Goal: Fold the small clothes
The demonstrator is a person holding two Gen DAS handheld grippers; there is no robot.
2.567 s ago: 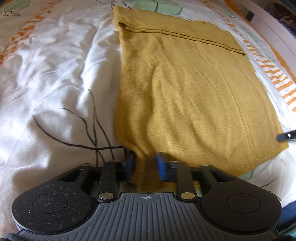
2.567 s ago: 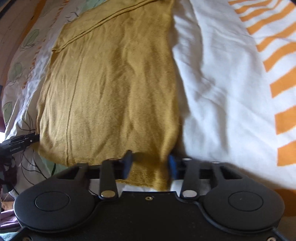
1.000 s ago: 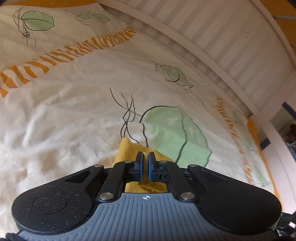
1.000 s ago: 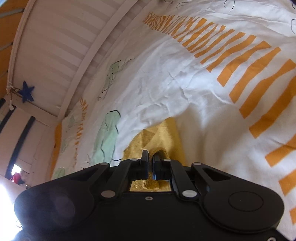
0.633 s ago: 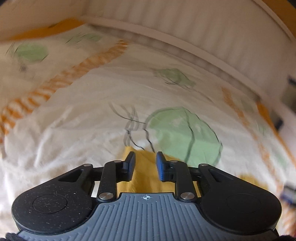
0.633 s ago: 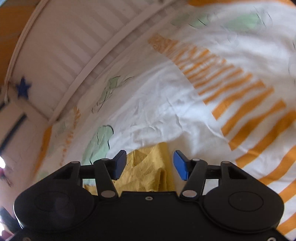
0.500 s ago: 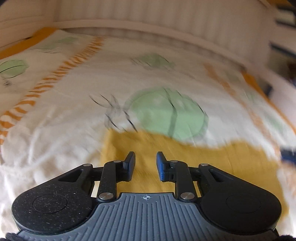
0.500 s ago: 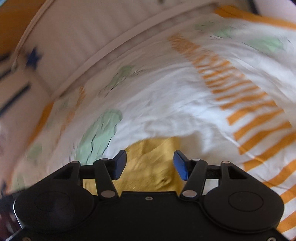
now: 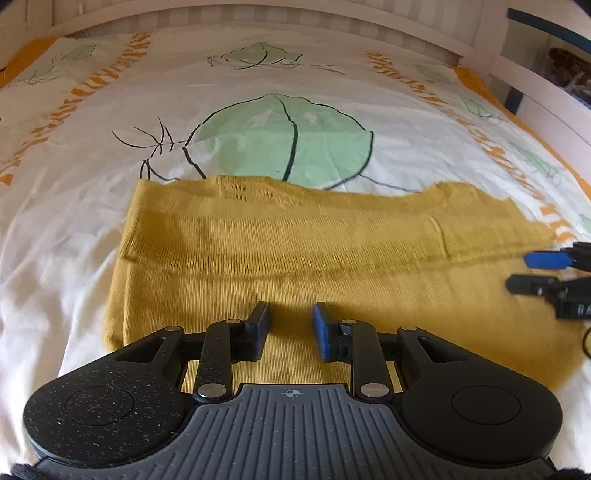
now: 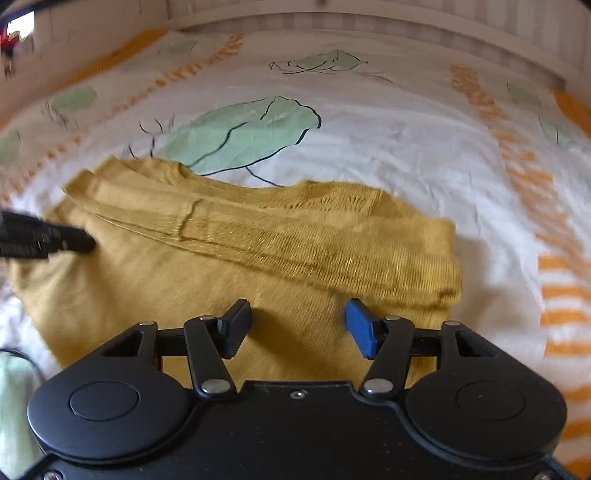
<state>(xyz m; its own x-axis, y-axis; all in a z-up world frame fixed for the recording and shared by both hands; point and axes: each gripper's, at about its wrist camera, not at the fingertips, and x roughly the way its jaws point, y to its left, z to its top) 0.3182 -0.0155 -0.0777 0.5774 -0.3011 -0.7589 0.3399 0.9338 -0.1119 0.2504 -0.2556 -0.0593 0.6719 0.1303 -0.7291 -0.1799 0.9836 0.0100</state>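
Note:
A mustard-yellow knit garment [image 9: 314,243] lies folded in half on the bed, its hem edge doubled over the top layer; the right wrist view shows the same yellow garment [image 10: 258,251]. My left gripper [image 9: 291,317] hovers over its near left part, open, with nothing between the pads. My right gripper [image 10: 295,317] stands open wider above the near right part, also holding nothing. The right gripper's fingers [image 9: 543,269] show at the right edge of the left wrist view. The left gripper's fingers [image 10: 48,236] poke in at the left of the right wrist view.
The garment rests on a white duvet [image 9: 66,258] printed with green leaves and orange stripes. A white slatted bed rail [image 9: 295,22] runs along the far side, and another white rail [image 9: 546,107] borders the right.
Both grippers carried the near edge over to the far edge, let go and opened. They have since pulled back toward me and rolled level; the garment now lies folded in half.

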